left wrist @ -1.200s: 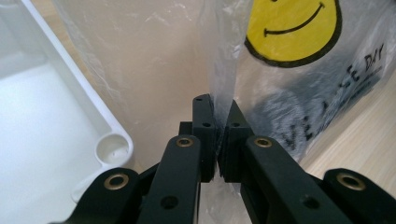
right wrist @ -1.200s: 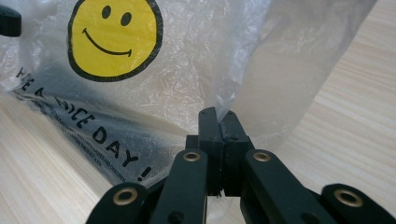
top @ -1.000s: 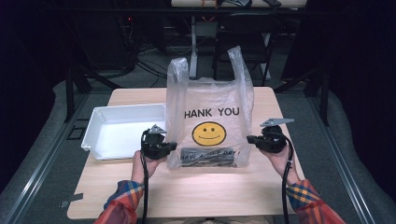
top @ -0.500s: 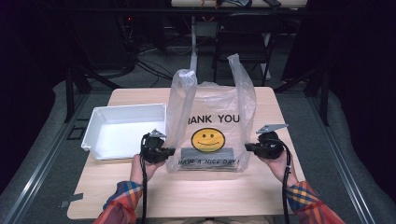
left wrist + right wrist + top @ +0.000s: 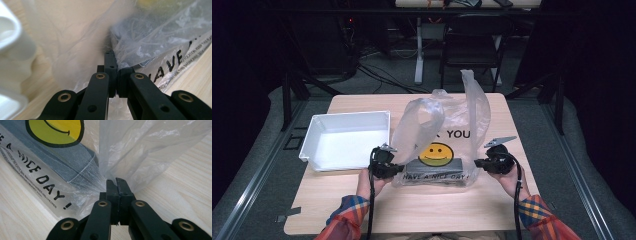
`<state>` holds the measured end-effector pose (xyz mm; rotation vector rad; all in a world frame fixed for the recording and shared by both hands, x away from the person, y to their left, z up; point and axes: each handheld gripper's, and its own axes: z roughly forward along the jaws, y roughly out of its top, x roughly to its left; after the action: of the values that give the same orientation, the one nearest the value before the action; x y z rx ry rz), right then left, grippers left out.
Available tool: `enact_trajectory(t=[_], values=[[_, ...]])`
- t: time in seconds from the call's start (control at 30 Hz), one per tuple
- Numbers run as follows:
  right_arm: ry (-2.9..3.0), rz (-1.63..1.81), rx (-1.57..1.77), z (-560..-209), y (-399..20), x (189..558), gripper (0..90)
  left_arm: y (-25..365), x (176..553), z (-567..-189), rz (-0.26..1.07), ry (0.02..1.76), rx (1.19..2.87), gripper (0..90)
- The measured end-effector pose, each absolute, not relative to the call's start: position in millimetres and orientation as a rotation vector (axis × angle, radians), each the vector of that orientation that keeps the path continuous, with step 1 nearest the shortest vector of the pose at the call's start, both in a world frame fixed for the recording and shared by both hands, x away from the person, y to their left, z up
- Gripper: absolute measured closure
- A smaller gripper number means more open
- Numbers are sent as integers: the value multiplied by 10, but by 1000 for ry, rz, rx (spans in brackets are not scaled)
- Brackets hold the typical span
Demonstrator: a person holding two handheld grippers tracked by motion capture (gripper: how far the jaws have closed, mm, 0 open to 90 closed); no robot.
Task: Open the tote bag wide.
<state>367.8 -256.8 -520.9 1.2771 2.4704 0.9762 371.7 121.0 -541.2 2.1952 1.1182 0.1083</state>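
The bag (image 5: 447, 145) is now slumping on the tabletop (image 5: 422, 210), handles flopping toward ten o'clock; both the left gripper (image 5: 398, 169) and the right gripper (image 5: 478, 163) are clenching its bottom corners, ready for tipping the box (image 5: 434, 166) out.

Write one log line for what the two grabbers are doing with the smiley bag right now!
left gripper: shut on plastic bag | right gripper: shut on plastic bag | grey box: inside bag | white tray: left of bag

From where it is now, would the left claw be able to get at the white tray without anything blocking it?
Probably yes, once it lets go. The left claw is shut on the plastic bag; the white tray lies just beside it, with bare table between and nothing in the way.
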Motion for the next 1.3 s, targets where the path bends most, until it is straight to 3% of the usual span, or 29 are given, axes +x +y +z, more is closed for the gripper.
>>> enact_trajectory(t=[0.43, 1.0, 1.07, 1.13, 1.3], values=[[2472, 1037, 1263, -5093, -2608, 3580, 881, 1229, 3760, -5482, 74, 1186, 2221, 891], [2508, 873, 1318, -5371, -2600, 3740, 893, 1165, 3751, -5570, -31, 1181, 2199, 876], [2500, 929, 1297, -5370, -2605, 3735, 799, 1177, 3755, -5571, -29, 1184, 2202, 876], [2478, 969, 1275, -5255, -2634, 3682, 642, 1183, 3762, -5576, -34, 1184, 2210, 876], [2343, 1103, 1161, -4960, -2615, 3645, 597, 1181, 3758, -5575, -40, 1181, 2231, 863]])
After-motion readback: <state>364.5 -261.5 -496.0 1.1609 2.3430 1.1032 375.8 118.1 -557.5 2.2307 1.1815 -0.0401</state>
